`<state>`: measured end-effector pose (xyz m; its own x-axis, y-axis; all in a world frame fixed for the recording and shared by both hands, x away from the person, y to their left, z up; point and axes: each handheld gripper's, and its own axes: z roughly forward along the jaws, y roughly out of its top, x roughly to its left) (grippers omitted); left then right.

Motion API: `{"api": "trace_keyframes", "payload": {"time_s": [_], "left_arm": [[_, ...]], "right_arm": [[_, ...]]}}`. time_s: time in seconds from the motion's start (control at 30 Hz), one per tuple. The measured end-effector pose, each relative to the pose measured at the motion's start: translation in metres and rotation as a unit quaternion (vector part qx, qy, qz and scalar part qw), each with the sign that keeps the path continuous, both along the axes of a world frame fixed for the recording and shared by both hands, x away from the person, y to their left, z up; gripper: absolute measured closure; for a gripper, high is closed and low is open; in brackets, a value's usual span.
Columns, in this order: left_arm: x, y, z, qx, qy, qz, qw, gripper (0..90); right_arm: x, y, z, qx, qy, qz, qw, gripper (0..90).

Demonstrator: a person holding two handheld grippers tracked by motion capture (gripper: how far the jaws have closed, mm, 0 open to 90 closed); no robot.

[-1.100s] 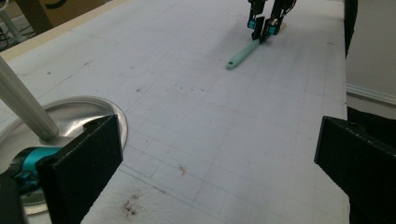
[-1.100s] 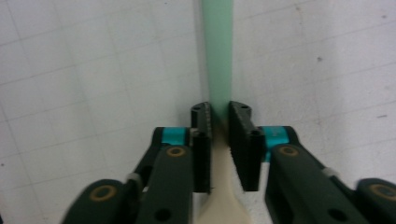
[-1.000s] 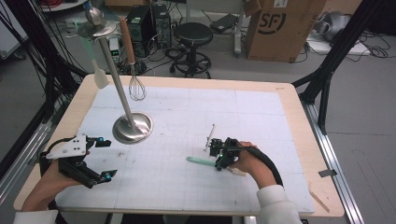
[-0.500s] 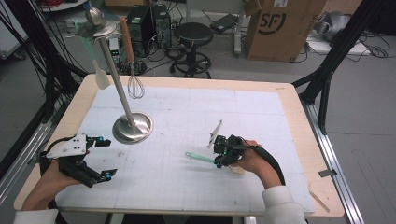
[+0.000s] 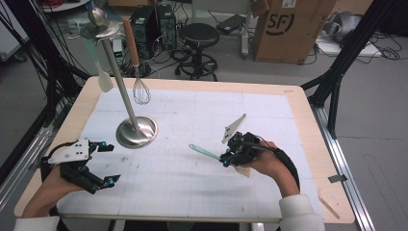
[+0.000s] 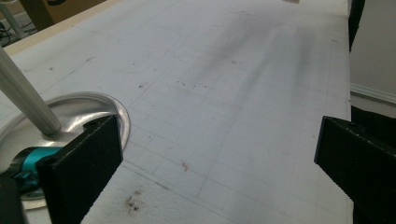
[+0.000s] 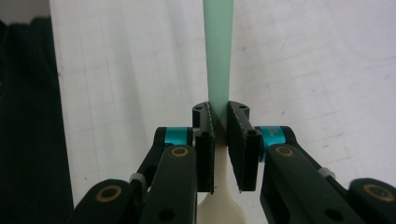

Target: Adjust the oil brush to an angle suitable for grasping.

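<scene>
My right gripper (image 5: 226, 158) is shut on a spatula with a mint-green handle (image 5: 204, 152) and holds it a little above the white mat (image 5: 202, 110), right of the middle. The handle points left toward the stand, and the cream blade (image 5: 243, 171) pokes out beneath the hand. In the right gripper view the pads (image 7: 238, 128) clamp the green handle (image 7: 218, 46) just above the cream blade (image 7: 219, 210). My left gripper (image 5: 110, 163) rests at the near left, open, with bare mat between its jaws (image 6: 215, 154).
A steel stand with a round base (image 5: 137, 132) rises at the left; a whisk (image 5: 141, 89) and a second spatula (image 5: 103, 79) hang from its top. Its base (image 6: 93, 107) lies just beyond my left gripper. A wooden table edge (image 5: 308, 125) frames the mat.
My right gripper has lifted the spatula off the mat and carried it slightly away from the near edge. The left gripper has stayed where it was.
</scene>
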<state>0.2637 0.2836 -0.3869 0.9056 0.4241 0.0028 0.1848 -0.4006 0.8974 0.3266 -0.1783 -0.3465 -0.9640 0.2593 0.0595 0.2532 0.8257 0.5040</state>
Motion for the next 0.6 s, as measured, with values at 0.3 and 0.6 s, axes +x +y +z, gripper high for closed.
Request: {"api": "trace_keyframes", "payload": {"time_s": [0.3,0.6], "left_arm": [[0.001,0.000,0.000,-0.001,0.002,0.001,1.0000,1.6],[0.002,0.000,-0.001,0.000,0.003,0.003,1.0000,1.6]], "right_arm": [[-0.003,-0.004,0.031,0.057,-0.034,-0.016,0.9977,81.3],[-0.003,0.001,0.056,0.121,-0.056,-0.017,0.9910,81.3]]}}
